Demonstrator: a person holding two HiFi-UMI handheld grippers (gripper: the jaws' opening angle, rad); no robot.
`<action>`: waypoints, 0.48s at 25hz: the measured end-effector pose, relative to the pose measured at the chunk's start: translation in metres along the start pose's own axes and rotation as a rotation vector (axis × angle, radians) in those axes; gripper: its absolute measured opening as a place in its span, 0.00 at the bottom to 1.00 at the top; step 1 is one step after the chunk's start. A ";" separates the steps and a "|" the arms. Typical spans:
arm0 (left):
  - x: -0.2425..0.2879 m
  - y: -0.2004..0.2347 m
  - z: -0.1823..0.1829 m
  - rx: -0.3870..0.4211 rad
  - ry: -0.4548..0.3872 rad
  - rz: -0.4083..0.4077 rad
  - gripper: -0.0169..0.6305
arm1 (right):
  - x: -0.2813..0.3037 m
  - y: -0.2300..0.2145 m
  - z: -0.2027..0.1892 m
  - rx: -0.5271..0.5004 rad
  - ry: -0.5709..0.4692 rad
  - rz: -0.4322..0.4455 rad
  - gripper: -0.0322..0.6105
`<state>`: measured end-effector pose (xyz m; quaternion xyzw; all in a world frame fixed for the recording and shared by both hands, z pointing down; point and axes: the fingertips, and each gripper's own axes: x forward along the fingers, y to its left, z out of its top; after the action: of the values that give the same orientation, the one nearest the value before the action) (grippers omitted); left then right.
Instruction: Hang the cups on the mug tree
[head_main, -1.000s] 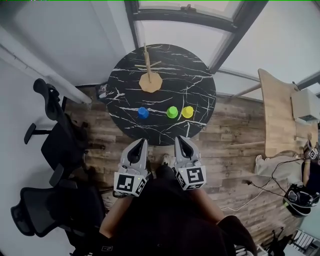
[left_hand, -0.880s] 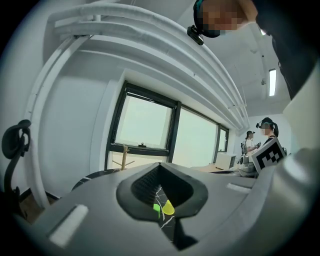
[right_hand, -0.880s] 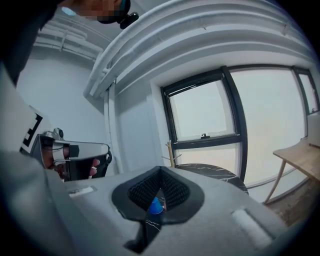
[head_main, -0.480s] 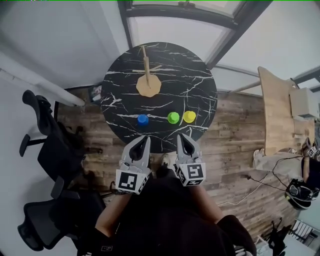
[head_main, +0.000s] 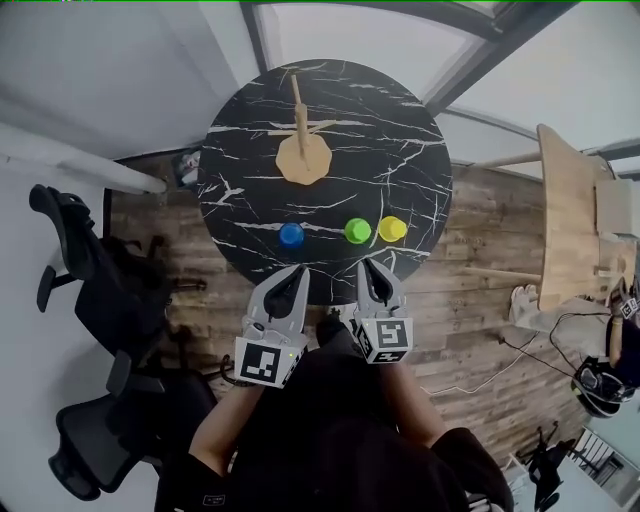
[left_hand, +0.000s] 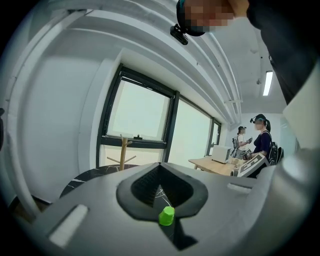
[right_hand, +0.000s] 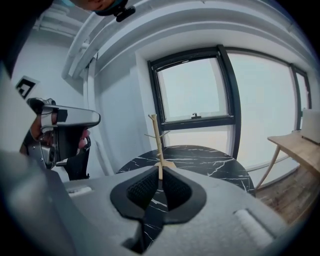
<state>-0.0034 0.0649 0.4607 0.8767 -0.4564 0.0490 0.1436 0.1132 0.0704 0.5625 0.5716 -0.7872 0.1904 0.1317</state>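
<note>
Three cups: blue cup (head_main: 291, 235), green cup (head_main: 357, 231), yellow cup (head_main: 392, 229), standing in a row near the 6 o'clock edge of the table (head_main: 400, 130).
mug tree (head_main: 303, 158): post vertical, pegs bare, 12 o'clock beyond blue cup.
left gripper (head_main: 295, 272): jaws together, empty; blue cup at 12 o'clock, nearest.
right gripper (head_main: 372, 268): jaws just cracking apart, nothing between; green cup 11 o'clock, yellow cup 1 o'clock.
next, judged: short forward reach from either side.

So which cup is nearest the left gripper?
The blue cup, leftmost in the row, just ahead of the left gripper; green cup and yellow cup sit further right.
</note>
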 end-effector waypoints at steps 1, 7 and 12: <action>0.004 0.002 -0.002 -0.001 0.006 0.000 0.02 | 0.005 -0.002 -0.004 0.002 0.010 -0.001 0.09; 0.023 0.015 -0.017 -0.003 0.035 0.002 0.02 | 0.033 -0.018 -0.032 0.007 0.080 -0.015 0.13; 0.038 0.022 -0.026 -0.020 0.051 0.000 0.02 | 0.052 -0.036 -0.056 0.005 0.141 -0.040 0.16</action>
<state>0.0020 0.0311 0.4982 0.8738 -0.4530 0.0668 0.1638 0.1303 0.0414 0.6404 0.5729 -0.7639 0.2292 0.1892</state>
